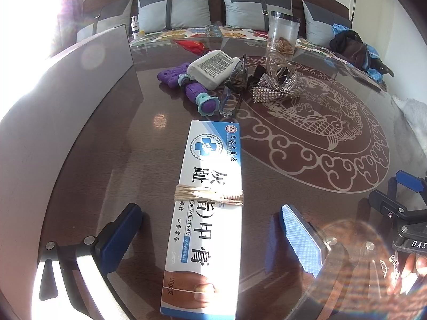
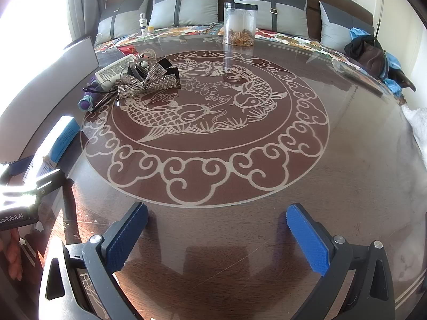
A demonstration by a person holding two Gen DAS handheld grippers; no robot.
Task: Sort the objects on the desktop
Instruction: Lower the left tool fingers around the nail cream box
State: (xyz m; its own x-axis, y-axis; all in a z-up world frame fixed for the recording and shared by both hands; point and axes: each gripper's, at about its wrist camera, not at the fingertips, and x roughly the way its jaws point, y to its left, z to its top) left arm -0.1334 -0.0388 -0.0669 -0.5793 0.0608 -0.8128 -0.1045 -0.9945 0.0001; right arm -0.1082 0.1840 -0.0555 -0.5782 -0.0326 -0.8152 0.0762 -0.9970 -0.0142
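A long white and blue toenail cream box (image 1: 206, 213) with rubber bands around its middle lies flat on the glass-topped table (image 1: 307, 176). My left gripper (image 1: 210, 229) stands open around it, its blue pads well clear of both sides. The same box (image 2: 54, 144) shows at the left edge of the right wrist view, beside the left gripper's body. My right gripper (image 2: 217, 234) is open over bare table with nothing between its fingers. Further back lies a pile: a purple toy (image 1: 186, 85), a white bottle (image 1: 210, 68), glasses (image 1: 234, 85) and a rhinestone bow (image 1: 277, 88).
A clear jar (image 2: 240, 24) with rubber bands inside stands at the table's far edge. A grey board (image 1: 66, 112) stands upright along the left side. Cushions and a dark bag (image 2: 368, 50) sit on the sofa behind. A hand (image 1: 411, 266) shows at the lower right.
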